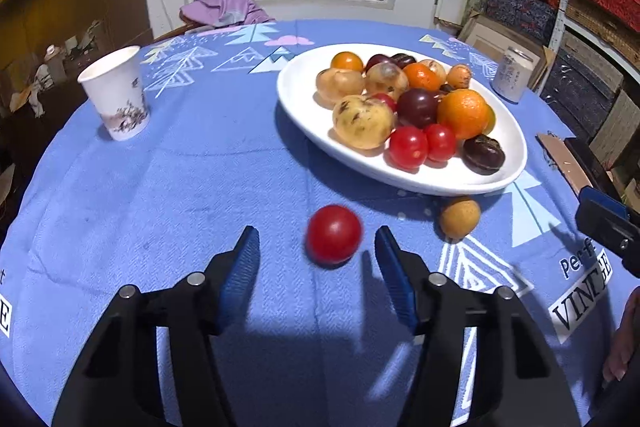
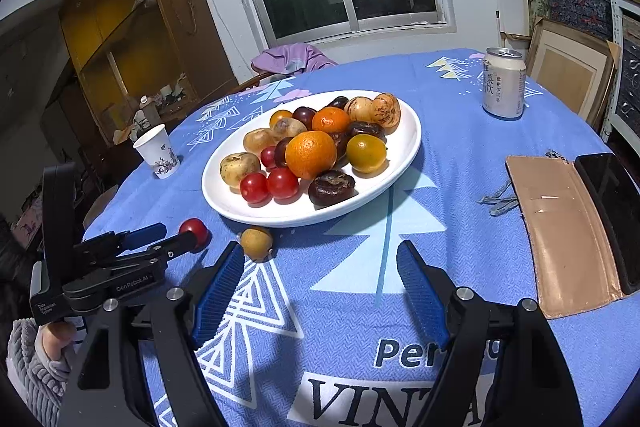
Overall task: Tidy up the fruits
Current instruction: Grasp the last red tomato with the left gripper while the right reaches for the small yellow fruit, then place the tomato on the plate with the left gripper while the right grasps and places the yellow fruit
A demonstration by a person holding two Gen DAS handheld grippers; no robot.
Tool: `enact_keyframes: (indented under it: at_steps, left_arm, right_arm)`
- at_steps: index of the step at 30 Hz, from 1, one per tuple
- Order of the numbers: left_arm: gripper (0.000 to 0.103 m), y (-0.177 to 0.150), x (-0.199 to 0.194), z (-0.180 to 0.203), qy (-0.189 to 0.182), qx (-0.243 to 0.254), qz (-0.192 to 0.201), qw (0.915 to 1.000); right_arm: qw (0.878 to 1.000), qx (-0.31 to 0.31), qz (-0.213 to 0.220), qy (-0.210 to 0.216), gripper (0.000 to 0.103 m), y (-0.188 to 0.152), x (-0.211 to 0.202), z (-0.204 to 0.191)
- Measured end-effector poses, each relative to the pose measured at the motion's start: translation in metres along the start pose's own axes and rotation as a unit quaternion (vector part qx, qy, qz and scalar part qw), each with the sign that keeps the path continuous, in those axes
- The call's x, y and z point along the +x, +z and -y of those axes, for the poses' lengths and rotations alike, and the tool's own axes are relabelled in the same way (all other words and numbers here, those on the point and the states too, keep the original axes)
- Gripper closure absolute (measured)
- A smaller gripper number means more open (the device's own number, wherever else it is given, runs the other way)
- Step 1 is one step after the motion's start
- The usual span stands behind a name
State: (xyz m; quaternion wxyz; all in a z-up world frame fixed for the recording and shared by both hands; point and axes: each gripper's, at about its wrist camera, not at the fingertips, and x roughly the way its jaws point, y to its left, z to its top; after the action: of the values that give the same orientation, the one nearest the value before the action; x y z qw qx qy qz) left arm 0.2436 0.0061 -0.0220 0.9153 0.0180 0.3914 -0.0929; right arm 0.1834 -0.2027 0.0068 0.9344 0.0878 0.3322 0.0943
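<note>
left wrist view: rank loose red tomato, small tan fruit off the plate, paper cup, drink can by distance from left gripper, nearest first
From the left gripper:
1. Red tomato: between the open fingers, on the cloth.
2. Small tan fruit: right, beside the plate rim.
3. Paper cup: far left.
4. Drink can: far right, behind the plate.

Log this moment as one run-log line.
left gripper: open around round red tomato, not gripping | right gripper: open, empty | white oval plate: fruit piled
</note>
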Motion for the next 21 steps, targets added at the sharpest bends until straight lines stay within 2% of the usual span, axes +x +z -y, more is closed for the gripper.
enact_keyframes:
  at_steps: [3, 7, 8, 14, 19, 21]
  left_arm:
    - [0.044, 0.003, 0.003, 0.003, -0.005, 0.002, 0.001, 1.0000]
    - [0.062, 0.004, 0.006, 0.005, -0.023, 0.006, -0.007, 0.9997]
    - [0.064, 0.005, 0.007, 0.005, -0.026, 0.007, -0.009, 0.9996]
    - [0.064, 0.004, 0.006, 0.007, -0.031, 0.009, -0.008, 0.9994]
    - [0.065, 0.004, 0.011, 0.003, -0.034, -0.001, -0.024, 0.9991]
    - [0.072, 0.004, 0.013, -0.001, -0.032, -0.009, -0.026, 0.9991]
  right_arm:
    - [1.000, -0.005, -0.005, -0.001, 0.023, -0.002, 0.002, -0.002]
    - [1.000, -0.008, -0.008, -0.002, 0.023, -0.002, 0.004, -0.003]
    - [1.000, -0.008, -0.009, -0.003, 0.023, -0.002, 0.004, -0.003]
    - [1.000, -0.009, -0.013, -0.004, 0.023, -0.004, 0.006, -0.004]
    - [1.000, -0.012, -0.018, -0.005, 0.023, -0.005, 0.008, -0.005]
    - [1.000, -0.015, -0.019, -0.007, 0.023, -0.006, 0.009, -0.006]
